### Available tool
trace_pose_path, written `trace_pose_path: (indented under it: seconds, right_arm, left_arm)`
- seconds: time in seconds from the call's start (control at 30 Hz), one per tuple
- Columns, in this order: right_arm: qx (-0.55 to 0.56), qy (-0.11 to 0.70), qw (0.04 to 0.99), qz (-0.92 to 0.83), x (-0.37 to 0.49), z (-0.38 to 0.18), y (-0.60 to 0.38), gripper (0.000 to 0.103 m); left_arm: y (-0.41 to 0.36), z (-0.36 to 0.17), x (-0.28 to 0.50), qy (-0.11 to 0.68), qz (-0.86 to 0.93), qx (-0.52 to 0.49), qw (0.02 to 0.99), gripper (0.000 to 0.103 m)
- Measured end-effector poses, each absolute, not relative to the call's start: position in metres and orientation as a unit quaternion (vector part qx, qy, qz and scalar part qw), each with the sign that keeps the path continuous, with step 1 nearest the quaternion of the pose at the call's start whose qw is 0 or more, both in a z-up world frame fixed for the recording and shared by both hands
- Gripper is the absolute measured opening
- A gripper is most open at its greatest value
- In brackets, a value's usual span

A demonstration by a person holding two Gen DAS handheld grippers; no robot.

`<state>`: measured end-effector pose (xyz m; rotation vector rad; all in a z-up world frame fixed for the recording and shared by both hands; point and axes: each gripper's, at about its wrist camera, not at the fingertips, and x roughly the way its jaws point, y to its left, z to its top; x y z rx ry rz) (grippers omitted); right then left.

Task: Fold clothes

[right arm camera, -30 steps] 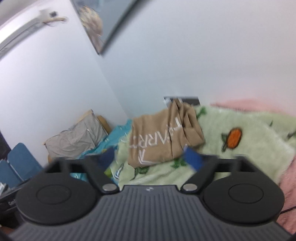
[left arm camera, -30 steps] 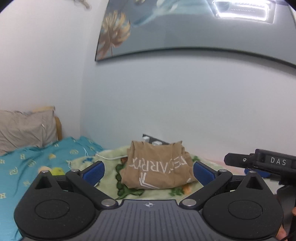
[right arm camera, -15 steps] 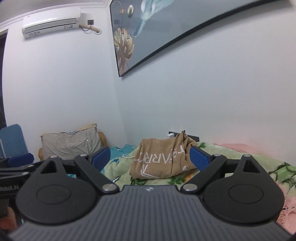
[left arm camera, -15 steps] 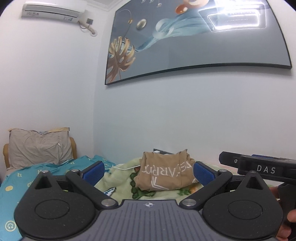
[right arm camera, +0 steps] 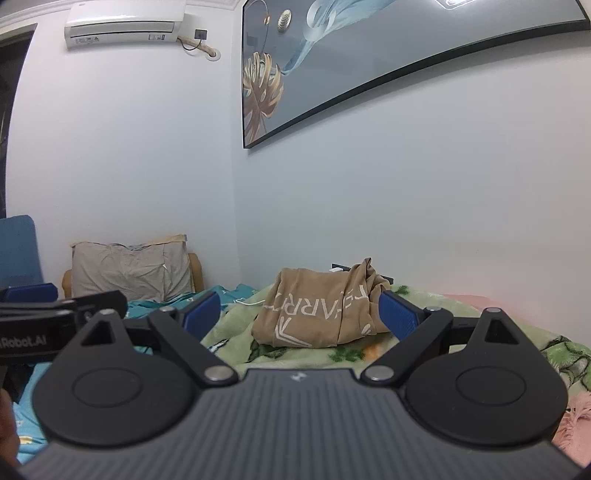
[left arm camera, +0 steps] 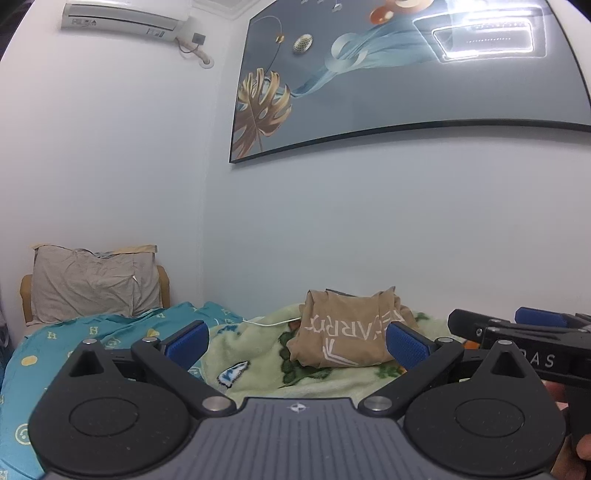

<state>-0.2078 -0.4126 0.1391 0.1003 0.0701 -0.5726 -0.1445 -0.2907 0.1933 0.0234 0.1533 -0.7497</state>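
a home bedroom: bed [left arm camera: 110, 332] with pillow [left arm camera: 92, 280], wall air conditioner [left arm camera: 125, 20], framed picture [left arm camera: 406, 74].

Tan garment [left arm camera: 351, 332] with white lettering lies folded on the bed, ahead of both open tongs, untouched.

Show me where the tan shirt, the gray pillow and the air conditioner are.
tan shirt [left arm camera: 347, 332]: left wrist view, printed front.
gray pillow [left arm camera: 92, 282]: left wrist view, middle of the case.
air conditioner [right arm camera: 123, 24]: right wrist view, front panel.

White mirrored lettering on the folded tan garment [left arm camera: 351, 328], "Robot.AI" on the left gripper's body [right arm camera: 26, 341], "AS" on the right gripper's body [left arm camera: 545, 360]
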Motion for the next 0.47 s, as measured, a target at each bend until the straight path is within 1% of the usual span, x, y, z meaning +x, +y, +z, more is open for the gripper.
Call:
trace_pose_path:
  seconds: [0.47]
  right_arm:
    - [0.054,0.037,0.958,-0.279,-0.2087,0.1367,-0.408,0.094]
  left_arm:
    - [-0.2921,0.1907,-0.1478,0.077,-0.357,0.01,0.931,0.103]
